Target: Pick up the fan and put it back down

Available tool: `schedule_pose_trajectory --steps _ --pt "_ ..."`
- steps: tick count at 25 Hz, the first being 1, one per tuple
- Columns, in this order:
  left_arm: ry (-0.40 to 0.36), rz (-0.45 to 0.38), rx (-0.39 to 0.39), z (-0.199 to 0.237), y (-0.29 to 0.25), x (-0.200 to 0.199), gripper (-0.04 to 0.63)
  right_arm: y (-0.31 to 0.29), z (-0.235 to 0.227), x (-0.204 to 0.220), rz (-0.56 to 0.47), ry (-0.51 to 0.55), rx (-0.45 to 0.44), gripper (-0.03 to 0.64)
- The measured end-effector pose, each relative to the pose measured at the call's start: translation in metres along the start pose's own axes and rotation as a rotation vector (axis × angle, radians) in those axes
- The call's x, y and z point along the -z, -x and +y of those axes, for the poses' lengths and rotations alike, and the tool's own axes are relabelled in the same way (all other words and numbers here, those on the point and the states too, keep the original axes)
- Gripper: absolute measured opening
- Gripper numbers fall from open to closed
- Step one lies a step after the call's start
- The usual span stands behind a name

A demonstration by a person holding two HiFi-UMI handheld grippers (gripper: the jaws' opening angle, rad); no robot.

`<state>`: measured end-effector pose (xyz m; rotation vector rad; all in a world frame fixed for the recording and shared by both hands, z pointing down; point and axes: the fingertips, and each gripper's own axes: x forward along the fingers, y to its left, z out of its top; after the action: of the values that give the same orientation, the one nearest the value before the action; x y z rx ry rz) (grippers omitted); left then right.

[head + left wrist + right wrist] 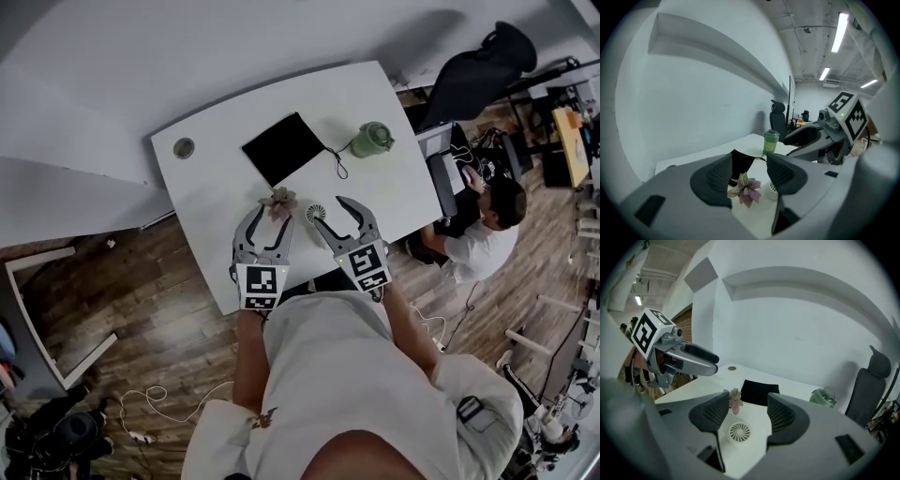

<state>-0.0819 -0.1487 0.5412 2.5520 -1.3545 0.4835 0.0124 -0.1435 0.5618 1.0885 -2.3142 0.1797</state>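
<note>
A small round white fan (pixel 315 214) lies flat on the white table (pixel 216 122) near its front edge. My right gripper (pixel 328 214) hangs just over it, open. In the right gripper view the fan (pixel 739 432) shows between the two pads (pixel 780 414), with a gap on each side. My left gripper (pixel 273 214) stands open beside it, its tips at a pink artificial flower (pixel 279 199). In the left gripper view the flower (pixel 746 190) lies past the open jaws, and the fan (pixel 771 190) is half hidden behind the right one.
A black pouch (pixel 283 147) with a cord and a green lidded cup (pixel 371 140) lie further back on the table. A cable grommet (pixel 184 147) sits at its far left. A person (pixel 487 225) sits at a desk to the right, near a black chair (pixel 478 75).
</note>
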Motion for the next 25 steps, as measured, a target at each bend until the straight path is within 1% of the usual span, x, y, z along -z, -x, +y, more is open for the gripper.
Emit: schedule_pose_trajectory --steps 8,19,25 --pt "0.033 0.08 -0.026 -0.002 -0.02 0.026 0.222 -0.027 0.0 0.039 0.094 -0.005 -0.086 0.285" --pt "0.063 0.165 -0.065 0.001 -0.03 0.056 0.218 -0.051 0.017 0.083 0.204 0.014 -0.218 0.328" --pt "0.072 0.193 -0.074 -0.002 -0.034 0.065 0.216 -0.06 0.023 0.098 0.248 0.021 -0.249 0.344"
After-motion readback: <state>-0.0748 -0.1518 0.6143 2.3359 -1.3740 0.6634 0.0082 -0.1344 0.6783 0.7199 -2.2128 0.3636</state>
